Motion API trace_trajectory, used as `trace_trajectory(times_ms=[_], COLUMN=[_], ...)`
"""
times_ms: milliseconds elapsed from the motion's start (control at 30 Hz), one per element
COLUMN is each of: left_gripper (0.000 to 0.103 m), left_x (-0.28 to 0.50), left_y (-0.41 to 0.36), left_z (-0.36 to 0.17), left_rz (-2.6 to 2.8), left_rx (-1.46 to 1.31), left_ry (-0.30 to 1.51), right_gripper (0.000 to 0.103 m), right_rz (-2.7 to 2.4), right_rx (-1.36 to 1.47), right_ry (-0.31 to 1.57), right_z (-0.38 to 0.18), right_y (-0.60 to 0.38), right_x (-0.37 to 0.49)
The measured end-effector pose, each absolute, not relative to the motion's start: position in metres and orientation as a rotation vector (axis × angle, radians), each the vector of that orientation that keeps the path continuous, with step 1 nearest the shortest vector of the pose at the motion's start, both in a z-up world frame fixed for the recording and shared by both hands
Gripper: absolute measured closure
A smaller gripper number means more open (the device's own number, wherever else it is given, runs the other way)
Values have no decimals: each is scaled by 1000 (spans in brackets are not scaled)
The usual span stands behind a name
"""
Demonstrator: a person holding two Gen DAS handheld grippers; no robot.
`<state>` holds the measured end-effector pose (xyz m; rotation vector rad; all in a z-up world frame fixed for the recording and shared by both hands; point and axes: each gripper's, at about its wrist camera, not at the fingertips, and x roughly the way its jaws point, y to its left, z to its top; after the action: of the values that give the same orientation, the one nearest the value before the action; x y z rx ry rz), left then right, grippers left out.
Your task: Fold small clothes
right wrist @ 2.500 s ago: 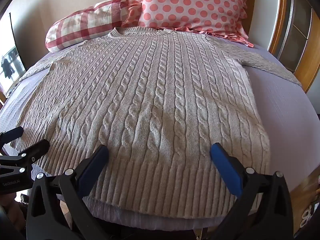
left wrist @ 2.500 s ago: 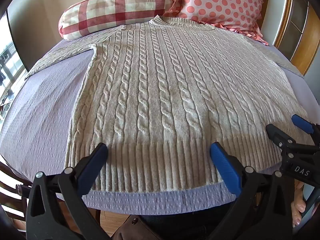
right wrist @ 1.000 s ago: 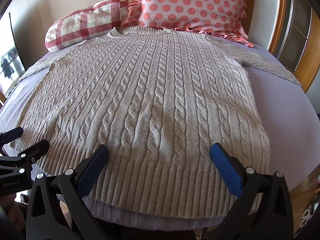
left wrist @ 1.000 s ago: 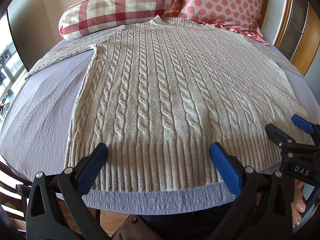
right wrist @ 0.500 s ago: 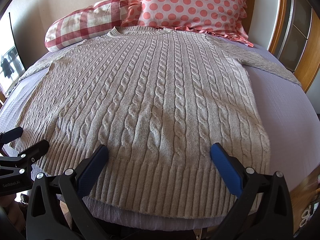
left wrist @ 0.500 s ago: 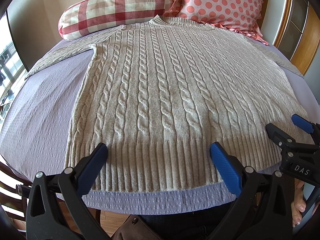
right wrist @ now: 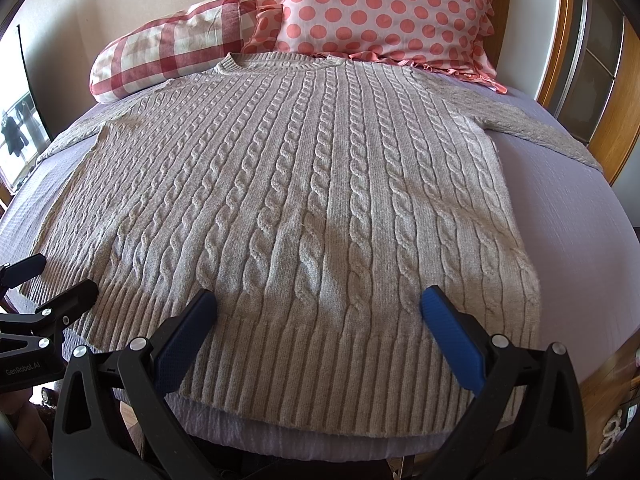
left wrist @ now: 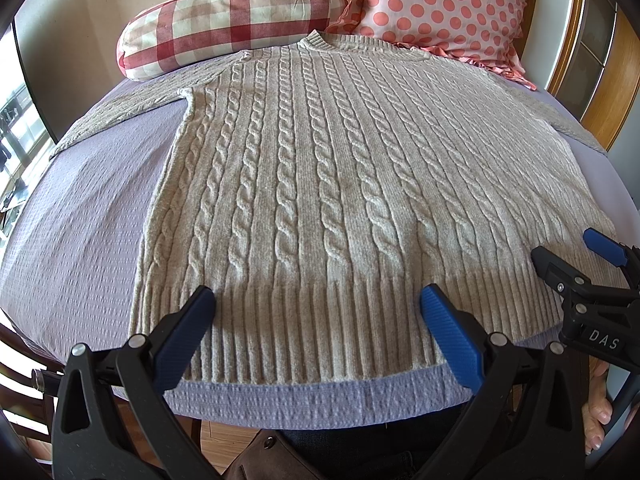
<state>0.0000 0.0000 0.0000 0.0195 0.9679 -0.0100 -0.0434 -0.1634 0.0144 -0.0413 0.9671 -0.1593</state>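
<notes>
A beige cable-knit sweater (left wrist: pixel 320 184) lies flat and face up on a lilac bedspread (left wrist: pixel 80 232), collar far, ribbed hem near, both sleeves spread out to the sides. It also shows in the right wrist view (right wrist: pixel 304 200). My left gripper (left wrist: pixel 316 300) is open and empty, hovering over the hem's left part. My right gripper (right wrist: pixel 318 300) is open and empty over the hem's right part. The right gripper shows at the right edge of the left wrist view (left wrist: pixel 572 256); the left gripper shows at the left edge of the right wrist view (right wrist: pixel 56 280).
A red checked pillow (left wrist: pixel 224 20) and a pink polka-dot pillow (left wrist: pixel 444 4) lie behind the collar. A wooden frame (right wrist: pixel 616 92) stands at the right. The bed's near edge (left wrist: pixel 312 400) drops to a wooden floor.
</notes>
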Motion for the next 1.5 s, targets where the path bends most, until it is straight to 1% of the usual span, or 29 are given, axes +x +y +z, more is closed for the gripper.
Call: trace_trajectory(times_ms=[633,800,900,1000,1067,1167,1200,1233,1267,1367,1500], left_gripper=[2,2,2,2,2,2,2,2,2,2,2], left_x=[0,0,-2,4,11,22,26,30,34,44,55], left_y=[0,0,-1,3,8,20,25,29,34,44,63], left_z=[0,-2,1,4,10,19,22,24,26,33,40], left_rz=[-15,-28,-47,-72,-90,-140,-156,-167,-174,-183,-170], left_rx=[25,38,53,47,14,-73,-108,-141,-171,-249,-317], left_ry=[970,960,953,956,923,850,827,808,788,721,675], right_gripper=[1,1,1,1,1,2,8,19,34,57,59], right_rz=[-129,-109,-232,-398,-499,-655,-704,-741,-771,-833,-877], right_rx=[-54,-52,17,169,314,444,473,512,562,738,869], right_ry=[970,970,862,784,771,773,776,781,781,744,702], right_z=[16,25,62,96,106,111,111,109,107,93,74], right_y=[-165,-177,-228,-318,-389,-483,-510,-534,-558,-618,-657], right_x=[-40,-39,-35,-17,0,24,31,36,39,41,46])
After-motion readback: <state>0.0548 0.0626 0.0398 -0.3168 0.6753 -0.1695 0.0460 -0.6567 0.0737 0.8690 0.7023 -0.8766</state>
